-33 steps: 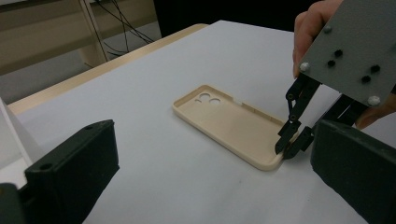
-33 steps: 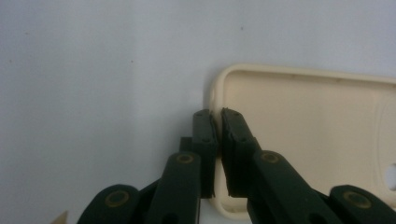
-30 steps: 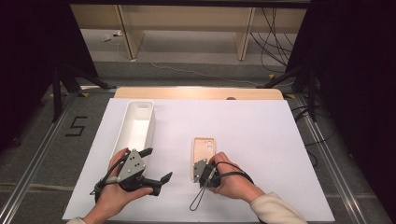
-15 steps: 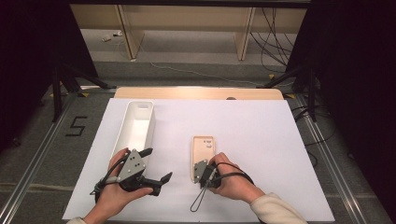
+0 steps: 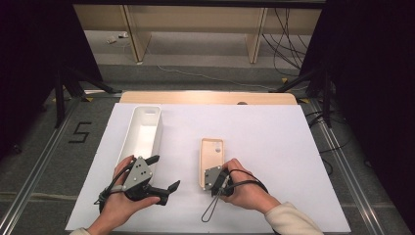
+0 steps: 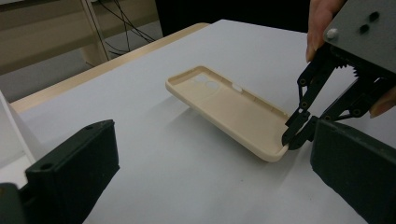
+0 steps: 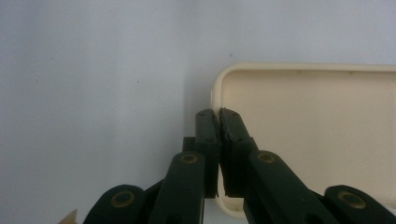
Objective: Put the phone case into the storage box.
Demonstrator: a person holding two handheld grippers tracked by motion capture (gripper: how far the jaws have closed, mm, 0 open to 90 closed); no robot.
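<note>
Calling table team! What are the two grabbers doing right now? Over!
Right gripper shut on beige rubbery phone case, near edge pinched. Left gripper open, empty. White oblong plastic bin sits clear. Over.

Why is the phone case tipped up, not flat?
Tipped: the right gripper is shut on the phone case's near edge, lifting it; a shadow lies underneath.

Own two black jaws stand wide apart, one low at left, other low at right, nothing between pads; left gripper (image 6: 205,186) hovers over white table sheet (image 6: 154,163). Beige phone case (image 6: 224,109) lies open side up, camera cutout at far end. Right gripper (image 6: 295,133), at right, pinches case's near right corner rim, lifting that end slightly. Fingers (image 6: 322,25) grip its body. White bin's wall (image 6: 11,135) at left edge.
</note>
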